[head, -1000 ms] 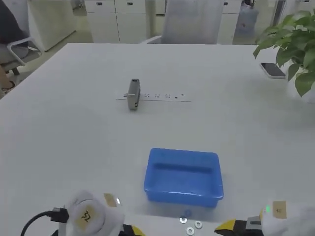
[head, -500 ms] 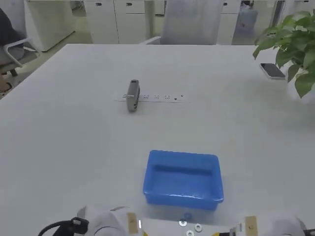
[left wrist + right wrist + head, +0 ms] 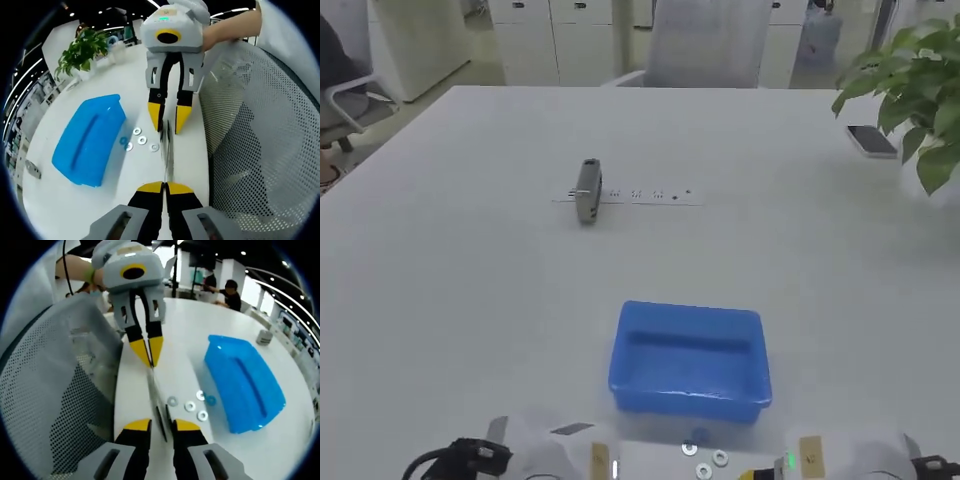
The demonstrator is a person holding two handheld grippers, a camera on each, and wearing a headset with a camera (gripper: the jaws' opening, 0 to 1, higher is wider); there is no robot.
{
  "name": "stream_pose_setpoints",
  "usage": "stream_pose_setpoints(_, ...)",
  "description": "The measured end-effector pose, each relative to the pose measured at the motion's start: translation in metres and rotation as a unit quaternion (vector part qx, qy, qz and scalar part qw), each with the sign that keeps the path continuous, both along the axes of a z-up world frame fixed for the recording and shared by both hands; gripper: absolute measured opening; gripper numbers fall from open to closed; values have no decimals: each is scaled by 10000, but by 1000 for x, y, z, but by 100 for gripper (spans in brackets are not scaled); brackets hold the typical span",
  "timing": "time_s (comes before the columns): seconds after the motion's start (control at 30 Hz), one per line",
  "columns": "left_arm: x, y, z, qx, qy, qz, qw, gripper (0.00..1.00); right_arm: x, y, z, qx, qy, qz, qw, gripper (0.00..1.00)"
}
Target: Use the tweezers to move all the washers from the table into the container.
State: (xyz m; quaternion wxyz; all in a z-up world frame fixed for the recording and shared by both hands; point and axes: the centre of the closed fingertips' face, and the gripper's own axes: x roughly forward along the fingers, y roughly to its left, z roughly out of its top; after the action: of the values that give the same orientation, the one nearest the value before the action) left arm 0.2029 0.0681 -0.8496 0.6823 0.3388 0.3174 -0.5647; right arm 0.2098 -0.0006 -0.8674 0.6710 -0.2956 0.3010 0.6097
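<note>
While the left tongs [image 3: 165,186] are pressed together on one end of the tweezers [image 3: 167,150], the right tongs [image 3: 169,114] face them from the other side with jaws apart, one yellow tip on each side of the tweezers' far end. The right gripper view agrees: its own jaws are apart with the tweezers between them, and the left tongs are clamped on the opposite end.

The tweezers' long axis runs straight from one pair of tongs to the other, along the near edge of the white tabletop [image 3: 117,175]. Its single joined end sits in the left tongs, and its two arms spread slightly toward the right tongs.

Just beside the tweezers, on the side toward the container [image 3: 90,137], the washers [image 3: 142,140] lie in a small loose cluster on the tabletop, close to the container's near wall. The blue container is upright, and no washer shows in it in the head view.

Farther out on the tabletop lie a power strip [image 3: 635,196] with a grey plug [image 3: 588,190] and a phone [image 3: 870,141], and a green plant [image 3: 910,85] stands at the right.
</note>
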Motion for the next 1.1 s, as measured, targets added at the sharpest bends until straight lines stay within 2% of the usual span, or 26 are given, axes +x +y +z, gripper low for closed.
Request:
stream_pose_setpoints(0.17, 1, -3, 24, -184, -56, -36, 9998, 0, 0, 0, 2, 24, -44, 15, 10000, 11)
stream_pose_setpoints(0.27, 0, -7, 37, -277, -90, -102, 9995, 0, -1, 2, 5, 149, 26, -54, 9999, 10)
stream_pose_setpoints(0.37, -3, -15, 52, -499, -84, -95, 9987, 0, -1, 5, 11, 247, 38, -84, 9997, 9)
stream_pose_setpoints(0.5, -7, -25, 61, -585, -135, -125, 9981, 0, -1, 8, 12, 330, 78, -105, 9994, 8)
stream_pose_setpoints(0.57, -7, -28, 65, -625, -137, -124, 9979, 0, -2, 11, 17, 417, 94, -87, 9991, 8)
stream_pose_setpoints(0.73, -6, -31, 76, -705, -173, -133, 9973, 0, -4, 16, 22, 435, 19, 12, 9991, 8)
stream_pose_setpoints(0.87, -5, -34, 88, -808, -218, -140, 9964, 0, -3, 23, 30, 572, -29, 18, 9984, 7)
stream_pose_setpoints(1.0, -3, -34, 94, -791, -309, -164, 9963, 0, 2, 28, 33, 700, -115, -53, 9975, 7)
stream_pose_setpoints(1.1, -1, -33, 98, -791, -352, -165, 9961, 0, 5, 34, 36, 850, -65, -160, 9962, 7)
